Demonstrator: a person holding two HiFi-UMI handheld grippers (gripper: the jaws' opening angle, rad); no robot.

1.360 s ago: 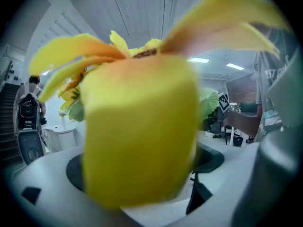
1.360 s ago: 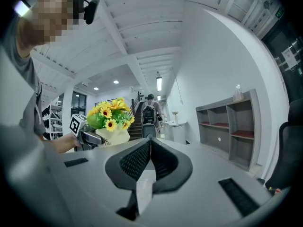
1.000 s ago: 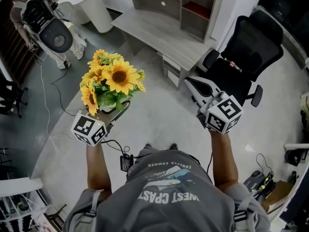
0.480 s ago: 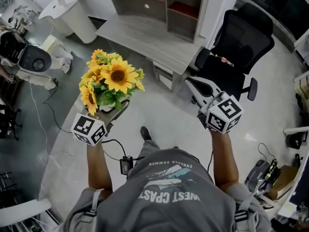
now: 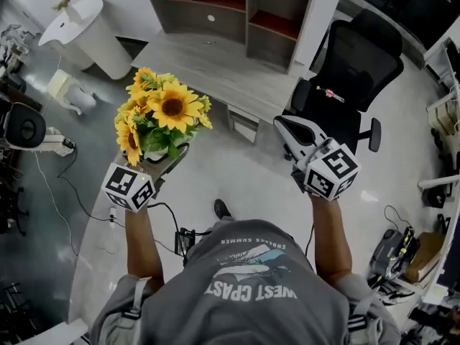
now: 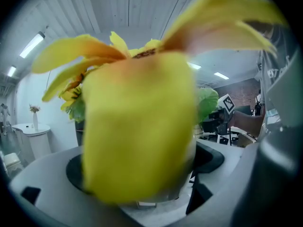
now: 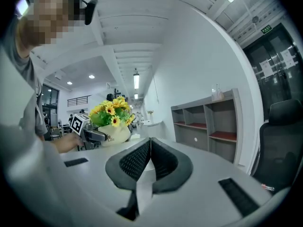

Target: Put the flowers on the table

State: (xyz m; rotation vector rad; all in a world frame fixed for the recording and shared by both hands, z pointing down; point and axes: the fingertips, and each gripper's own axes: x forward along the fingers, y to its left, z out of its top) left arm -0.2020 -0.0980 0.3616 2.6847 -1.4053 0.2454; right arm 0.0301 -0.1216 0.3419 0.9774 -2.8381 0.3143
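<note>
A bunch of yellow sunflowers in a white pot is held up at the left of the head view, with my left gripper shut on the pot. In the left gripper view blurred petals fill the frame and hide most of the pot. The right gripper view shows the bunch and its pot from the side. My right gripper is held out at the right, shut with nothing in it. The grey table lies ahead, beyond both grippers.
A grey shelf unit stands behind the table. A black office chair is at the right, close to the right gripper. A white round stand is at the far left. Cables run over the floor at the left.
The person has stepped forward, so the grey table and shelf sit nearer and more central. Both grippers keep their pose, the left still holding the flowers.
</note>
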